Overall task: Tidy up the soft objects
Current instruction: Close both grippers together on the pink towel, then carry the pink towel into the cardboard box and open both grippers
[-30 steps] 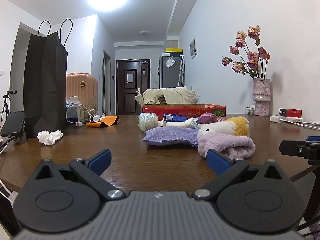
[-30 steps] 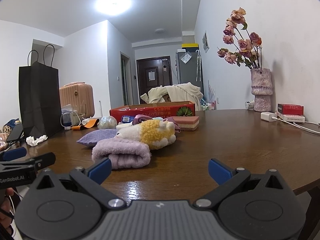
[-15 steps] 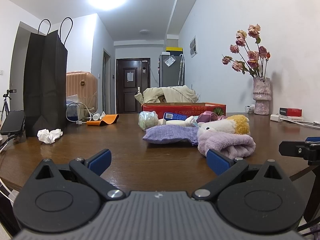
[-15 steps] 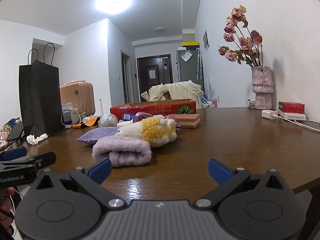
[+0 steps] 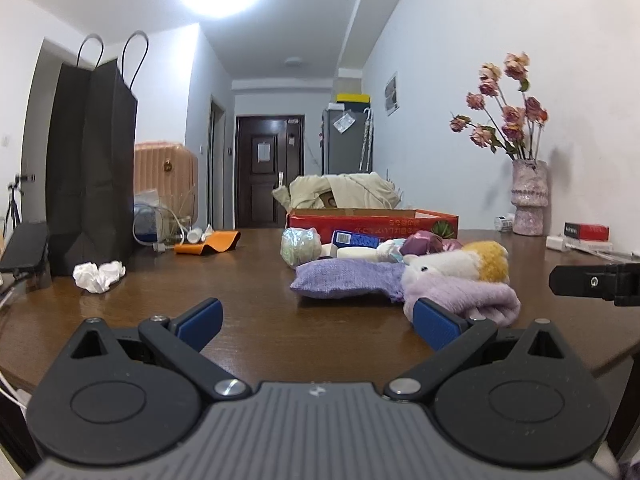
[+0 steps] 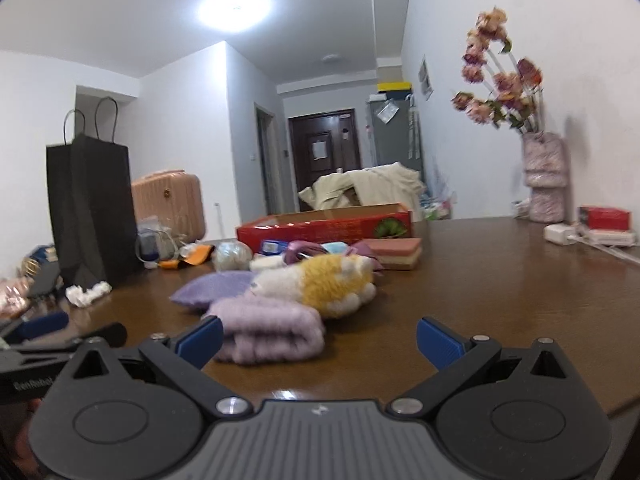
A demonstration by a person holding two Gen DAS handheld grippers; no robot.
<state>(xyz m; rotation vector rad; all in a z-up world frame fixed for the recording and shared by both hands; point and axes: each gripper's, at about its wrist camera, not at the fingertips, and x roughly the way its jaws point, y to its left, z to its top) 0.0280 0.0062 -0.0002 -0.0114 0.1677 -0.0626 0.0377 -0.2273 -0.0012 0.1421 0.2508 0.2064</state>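
Soft things lie in a loose heap near the middle of the brown worktop [image 5: 168, 304], in front of a low red cardboard box [image 5: 372, 218]. Nearest to both tongs is one rolled lilac towel [image 6: 268, 330]; touching it behind is one white-and-yellow plush toy [image 6: 324, 284], and beside that one flat purple pillow [image 5: 344, 280]. Farther back I count one pale mesh-wrapped ball [image 5: 300, 242], one pink sponge block [image 6: 396, 252], and a few smaller pieces too crowded together to tell apart.

The left tongs [image 5: 316, 316] are spread wide and hold nothing; so are the right tongs [image 6: 318, 334], which hang just short of the towel, its roll reaching partly into their gap on the left side. The right wrist view is blurred.

By my judgement all of these are light and yielding. The towel will squash under the pads and may unroll if taken by a loose edge, so a bite across the thick middle of the roll seems safest. The plush toy should be pinched across its body, not by fluff that could slip. The pillow is floppy and will sag; a hold near its middle or a firm corner would suit. None looks fragile or slippery.

One black paper bag [image 5: 92, 168] stands at the left of the worktop, one crumpled tissue [image 5: 98, 276] just beside it, and one vase of dried roses [image 5: 528, 196] by the wall.
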